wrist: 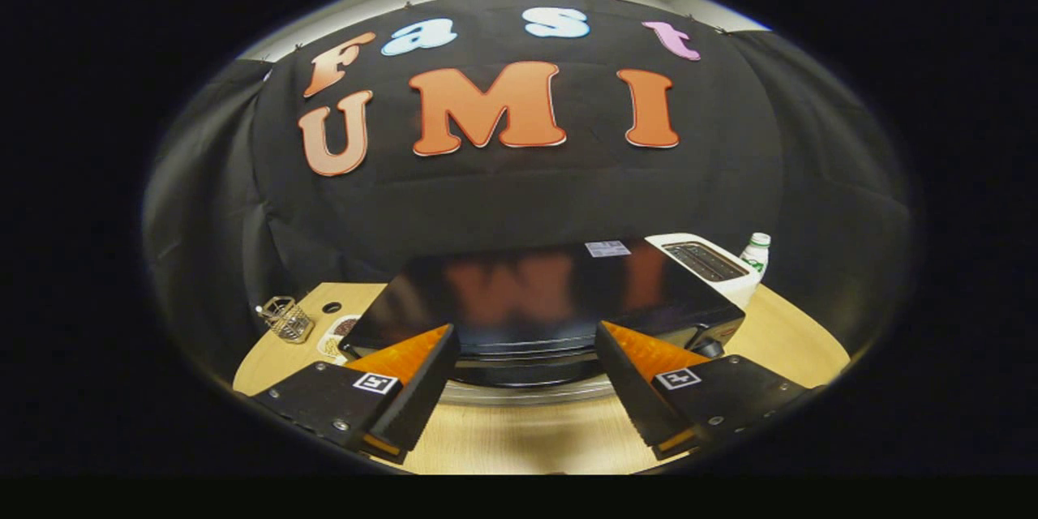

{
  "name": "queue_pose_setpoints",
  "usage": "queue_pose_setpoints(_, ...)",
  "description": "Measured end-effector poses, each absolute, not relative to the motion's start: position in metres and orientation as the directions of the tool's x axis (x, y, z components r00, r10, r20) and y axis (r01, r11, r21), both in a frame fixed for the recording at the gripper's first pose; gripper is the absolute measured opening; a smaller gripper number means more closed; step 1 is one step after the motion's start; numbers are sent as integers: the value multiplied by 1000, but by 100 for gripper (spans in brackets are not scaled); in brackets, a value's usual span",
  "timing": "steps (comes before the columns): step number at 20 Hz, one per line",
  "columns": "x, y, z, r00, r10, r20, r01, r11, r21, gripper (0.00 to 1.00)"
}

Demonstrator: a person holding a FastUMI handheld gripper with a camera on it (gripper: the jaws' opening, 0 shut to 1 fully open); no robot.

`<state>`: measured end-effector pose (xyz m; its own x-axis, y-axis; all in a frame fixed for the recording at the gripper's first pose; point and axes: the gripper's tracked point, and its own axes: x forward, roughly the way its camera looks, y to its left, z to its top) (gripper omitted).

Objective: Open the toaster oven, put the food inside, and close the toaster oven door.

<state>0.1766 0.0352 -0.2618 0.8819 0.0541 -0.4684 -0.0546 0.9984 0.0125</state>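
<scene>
The black toaster oven (551, 296) stands on the wooden table (795, 332), and I look down on its glossy top from above and in front. Its upper front edge and a silver handle bar (527, 393) lie between and just below the fingers. My gripper (525, 340) is open, one finger on each side of the oven's front, and neither presses on anything. A small plate of food (339, 334) sits on the table left of the oven, partly hidden behind the left finger. The oven's door face is hidden from this angle.
A small wire basket (285, 318) stands at the table's left edge, with a dark hole (331, 307) in the tabletop beside it. Behind the oven on the right are a white slot toaster (707, 263) and a white bottle (756, 253). Black cloth walls the booth.
</scene>
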Motion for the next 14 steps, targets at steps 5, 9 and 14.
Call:
queue_pose_setpoints(5, 166, 32, -261, 885, 51, -463, -76, 996, -36, 99)
queue_pose_setpoints(9, 143, 30, -263, 878, 53, -475, -80, 996, -38, 99)
queue_pose_setpoints(14, 106, 24, -273, 870, 54, -490, -85, 996, -41, 99)
